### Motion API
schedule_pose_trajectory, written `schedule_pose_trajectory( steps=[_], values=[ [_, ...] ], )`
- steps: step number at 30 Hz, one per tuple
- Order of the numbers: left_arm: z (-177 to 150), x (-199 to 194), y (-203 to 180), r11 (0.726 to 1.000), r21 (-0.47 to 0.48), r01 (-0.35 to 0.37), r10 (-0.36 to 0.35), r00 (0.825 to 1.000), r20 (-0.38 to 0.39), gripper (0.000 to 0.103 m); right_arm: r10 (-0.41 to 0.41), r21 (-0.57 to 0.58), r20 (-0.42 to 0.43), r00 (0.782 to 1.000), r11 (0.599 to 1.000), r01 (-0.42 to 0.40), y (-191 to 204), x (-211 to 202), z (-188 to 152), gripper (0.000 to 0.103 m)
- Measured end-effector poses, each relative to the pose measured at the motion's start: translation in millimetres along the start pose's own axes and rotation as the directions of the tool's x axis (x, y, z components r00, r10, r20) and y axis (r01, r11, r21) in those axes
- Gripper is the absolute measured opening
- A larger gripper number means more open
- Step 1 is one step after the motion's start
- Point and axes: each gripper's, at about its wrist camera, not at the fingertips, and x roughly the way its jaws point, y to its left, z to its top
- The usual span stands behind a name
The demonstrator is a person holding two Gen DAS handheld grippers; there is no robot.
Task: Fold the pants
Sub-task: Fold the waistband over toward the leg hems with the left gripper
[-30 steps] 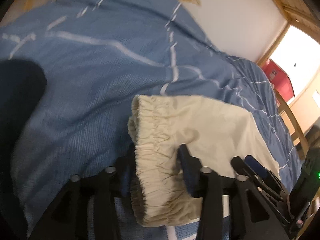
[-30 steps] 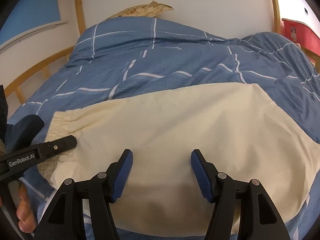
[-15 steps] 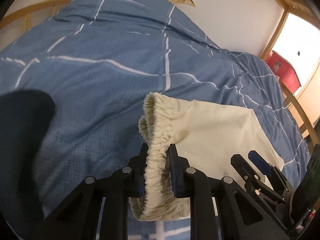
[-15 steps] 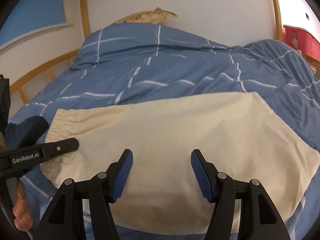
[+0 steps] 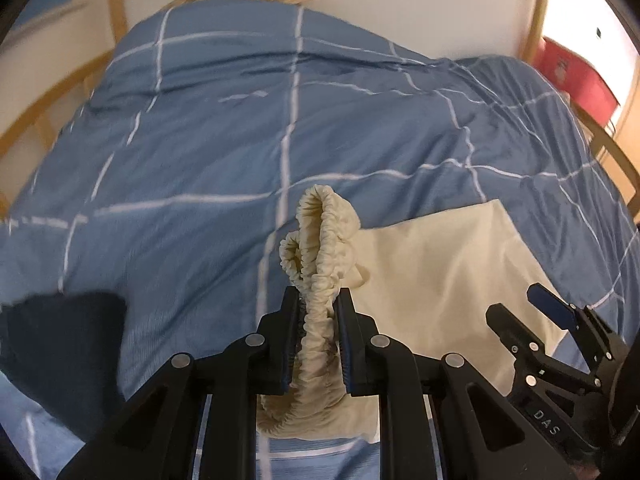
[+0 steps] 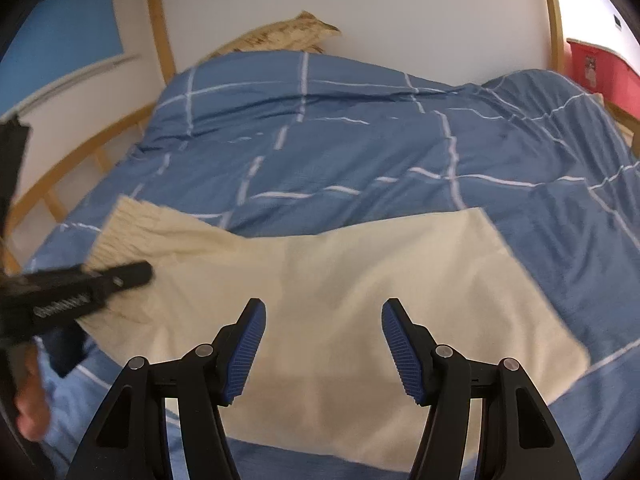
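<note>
Cream pants [image 6: 360,300] lie folded flat on the blue checked duvet [image 6: 360,140]. My left gripper [image 5: 318,300] is shut on the pants' elastic waistband [image 5: 320,248] and holds it lifted off the bed, bunched upright. It also shows in the right wrist view [image 6: 100,284] at the left, on the waistband end. My right gripper [image 6: 322,320] is open and empty, hovering over the near middle of the pants. It also shows in the left wrist view [image 5: 556,320] at the lower right.
A dark navy garment [image 5: 60,344] lies on the duvet at the near left. A wooden bed frame [image 6: 80,160] curves round the left side. A red box [image 6: 600,68] stands at the far right. A beige pillow [image 6: 280,36] leans on the white wall.
My left gripper closed on the waistband and lifted it up off the bed. My right gripper stayed open over the pants and barely moved.
</note>
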Motion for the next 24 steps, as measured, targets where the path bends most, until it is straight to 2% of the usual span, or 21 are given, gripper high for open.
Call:
schedule_pose_trajectory(
  steps=[5, 9, 11, 17, 24],
  values=[
    [26, 0, -48, 0.997, 0.074, 0.000, 0.002, 1.000, -0.028, 0.018, -0.024, 0.001, -0.019, 1.000, 1.000, 0.024, -37, -12, 12, 0.061],
    [43, 15, -89, 0.994, 0.102, 0.030, -0.022, 0.996, -0.081, 0.018, -0.023, 0.005, -0.032, 0.999, 1.000, 0.024, -70, -19, 21, 0.061],
    [47, 26, -114, 0.991, 0.128, 0.040, -0.026, 0.994, -0.108, 0.018, -0.048, 0.000, -0.032, 0.998, 0.999, 0.048, -84, -21, 22, 0.061],
    [44, 58, -182, 0.974, 0.224, 0.038, -0.005, 0.989, -0.146, 0.018, -0.068, 0.002, -0.013, 0.998, 0.998, 0.068, -125, -24, 16, 0.061],
    [41, 85, -234, 0.956, 0.291, 0.044, 0.009, 0.984, -0.179, 0.019, -0.069, 0.039, -0.026, 0.997, 0.997, 0.070, -166, -14, 1, 0.061]
  ],
)
